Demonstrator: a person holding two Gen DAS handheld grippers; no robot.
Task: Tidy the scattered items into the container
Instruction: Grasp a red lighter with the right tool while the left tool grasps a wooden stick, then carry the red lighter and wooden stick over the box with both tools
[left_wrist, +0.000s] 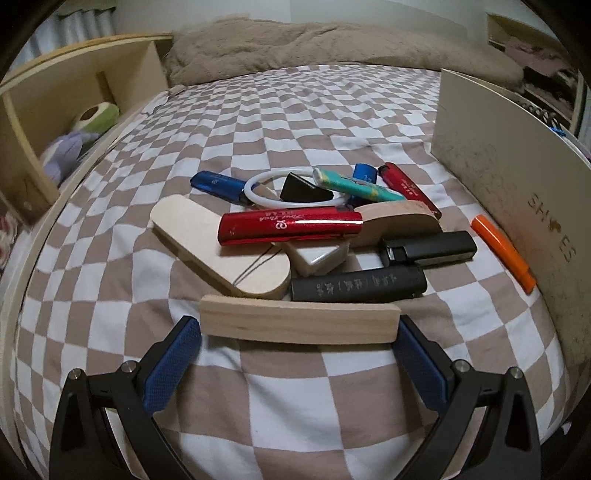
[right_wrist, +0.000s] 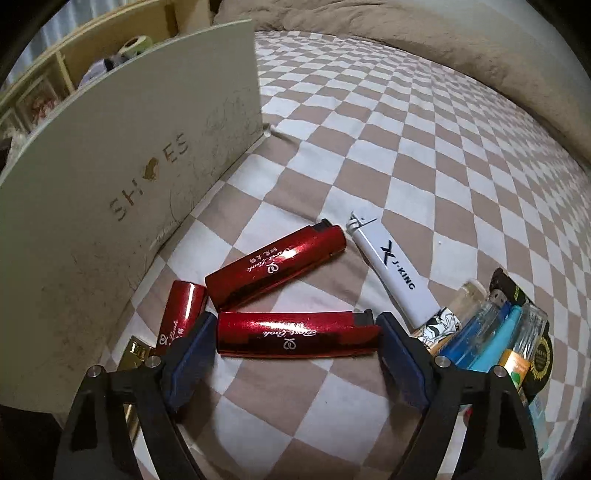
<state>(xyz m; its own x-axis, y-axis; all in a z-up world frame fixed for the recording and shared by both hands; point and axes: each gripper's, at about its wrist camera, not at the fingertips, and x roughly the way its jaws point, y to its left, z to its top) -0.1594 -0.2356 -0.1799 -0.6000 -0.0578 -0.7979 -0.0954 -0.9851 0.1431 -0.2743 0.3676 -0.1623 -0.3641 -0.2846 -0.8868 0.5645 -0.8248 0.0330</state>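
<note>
My left gripper (left_wrist: 298, 325) is shut on a pale wooden block (left_wrist: 299, 317), its blue pads pressing on the two ends. Behind the block lies a pile: a red lighter (left_wrist: 290, 225), a rounded wooden piece (left_wrist: 218, 243), black lighters (left_wrist: 356, 284), a white ring (left_wrist: 258, 184), a teal lighter (left_wrist: 354, 184) and an orange lighter (left_wrist: 502, 251). The beige shoe box (left_wrist: 517, 184) stands to the right of the pile. My right gripper (right_wrist: 296, 328) is shut on a red lighter (right_wrist: 295, 334), held end to end just above the checkered sheet. The shoe box wall (right_wrist: 110, 166) rises to its left.
Two more red lighters (right_wrist: 275, 260) (right_wrist: 183, 314) and a white lighter (right_wrist: 393, 273) lie past the right gripper. A cluster of blue and clear lighters (right_wrist: 491, 339) sits at its right. A wooden shelf (left_wrist: 74, 92) borders the bed on the left; a beige blanket (left_wrist: 332, 44) lies at the far end.
</note>
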